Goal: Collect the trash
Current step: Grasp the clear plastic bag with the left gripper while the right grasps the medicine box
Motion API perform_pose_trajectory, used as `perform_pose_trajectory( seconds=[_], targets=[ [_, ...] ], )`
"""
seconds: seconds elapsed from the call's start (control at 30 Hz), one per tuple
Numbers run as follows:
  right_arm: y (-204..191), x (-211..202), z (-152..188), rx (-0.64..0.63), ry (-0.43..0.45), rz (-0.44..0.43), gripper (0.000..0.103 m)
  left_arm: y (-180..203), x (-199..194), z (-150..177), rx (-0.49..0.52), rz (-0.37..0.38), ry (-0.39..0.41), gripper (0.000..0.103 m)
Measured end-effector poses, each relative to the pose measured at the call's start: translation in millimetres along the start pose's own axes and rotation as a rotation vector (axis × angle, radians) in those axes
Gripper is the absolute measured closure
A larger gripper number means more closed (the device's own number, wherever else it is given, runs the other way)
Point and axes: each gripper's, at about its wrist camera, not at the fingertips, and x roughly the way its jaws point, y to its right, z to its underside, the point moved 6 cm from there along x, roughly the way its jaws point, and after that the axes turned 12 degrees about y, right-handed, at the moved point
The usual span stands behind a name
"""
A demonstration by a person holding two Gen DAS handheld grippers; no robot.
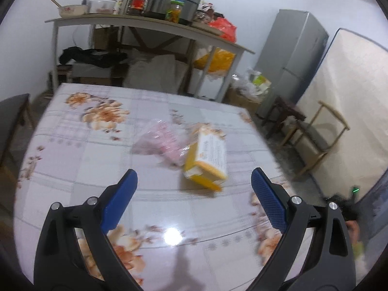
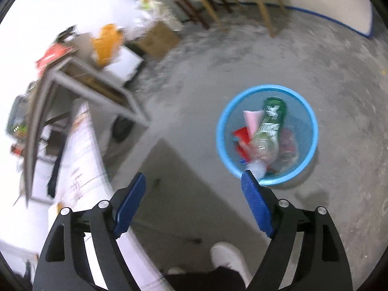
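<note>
Trash is partly collected: a bottle (image 2: 269, 123) and wrappers fill my blue bin (image 2: 219, 131) on the floor, while the yellow box (image 1: 207, 160) and pink bag (image 1: 160, 143) wait on the worktop (image 1: 72, 160), both tongs (image 1: 194, 189) (image 2: 194, 191) wide open, empty.

The right gripper (image 2: 194, 185) hangs high over the grey floor (image 2: 315, 55) with its blue fingers (image 2: 255, 205) wide apart and nothing between them. A round blue bin (image 2: 219, 131) stands on the floor below. Inside it lie a green bottle (image 2: 270, 121), a pink tube (image 2: 252, 120) and some red scraps (image 2: 241, 135). A white shoe (image 2: 228, 257) shows near the bottom.
</note>
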Motion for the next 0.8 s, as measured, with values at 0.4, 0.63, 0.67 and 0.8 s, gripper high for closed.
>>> perform_pose_trajectory(
  seconds=[0.4, 0.63, 0.67, 0.8],
  targets=[
    [-263, -5, 128, -0.415, -0.216, -0.328, 0.013, -16, 2, 53, 0.010, -0.078, -0.069, 0.012],
    [-371, 57, 176, -0.568, -0.233, -0.243, 0.011, -46, 3, 58, -0.048, -0.108, -0.123, 0.012],
    [-376, 63, 179, -0.569, -0.242, -0.229, 0.011, -52, 5, 51, -0.062, -0.110, -0.128, 0.012],
    [-397, 90, 189, -0.628, -0.217, -0.157, 0.011, -78, 33, 14, -0.143, -0.088, -0.177, 0.012]
  ],
)
